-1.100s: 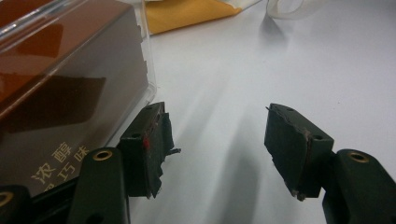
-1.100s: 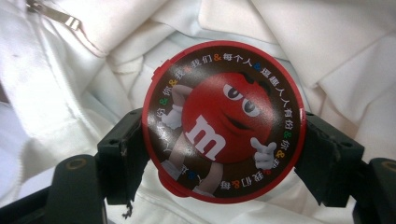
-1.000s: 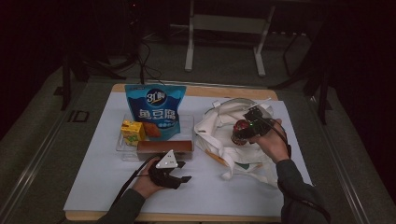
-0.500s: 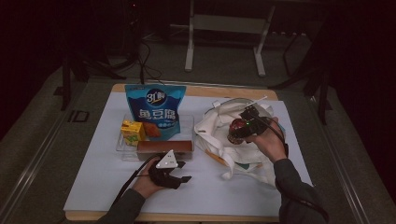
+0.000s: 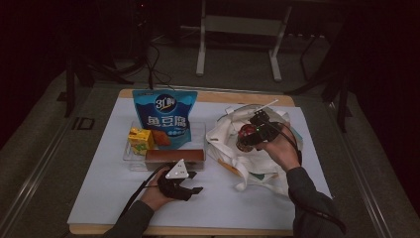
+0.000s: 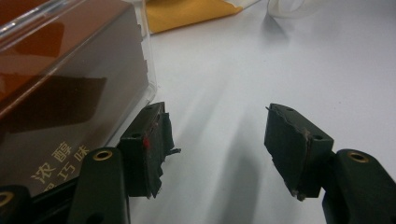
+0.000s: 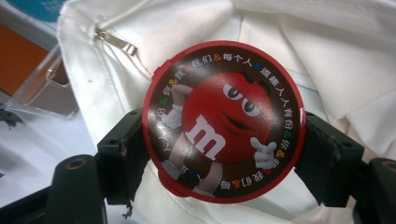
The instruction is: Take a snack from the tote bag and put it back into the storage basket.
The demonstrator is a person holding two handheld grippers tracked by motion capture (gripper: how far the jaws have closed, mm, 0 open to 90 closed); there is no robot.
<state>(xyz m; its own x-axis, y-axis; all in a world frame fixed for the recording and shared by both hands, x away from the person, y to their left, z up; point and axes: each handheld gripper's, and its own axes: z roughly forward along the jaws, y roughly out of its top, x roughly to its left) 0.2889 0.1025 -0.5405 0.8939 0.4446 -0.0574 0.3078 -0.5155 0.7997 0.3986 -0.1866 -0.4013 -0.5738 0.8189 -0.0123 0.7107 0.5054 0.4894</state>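
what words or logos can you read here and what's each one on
"m": white letter on the red candy tub clamped in the right gripper; the ring of small Chinese characters round its lid is too small to read surely.
"3" and "鱼豆腐": blue bag.
"浓醇" and "巧味", cut off: brown box beside the left gripper.
Yellow carton: print too small.

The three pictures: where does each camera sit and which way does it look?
High view: above the table's near side, looking forward and down; both forearms show.
Left gripper view: on the left tongs, looking along the open jaws beside the brown box.
Right gripper view: on the right tongs, clamping the round candy tub over the white bag.
Shared: tub, bag.
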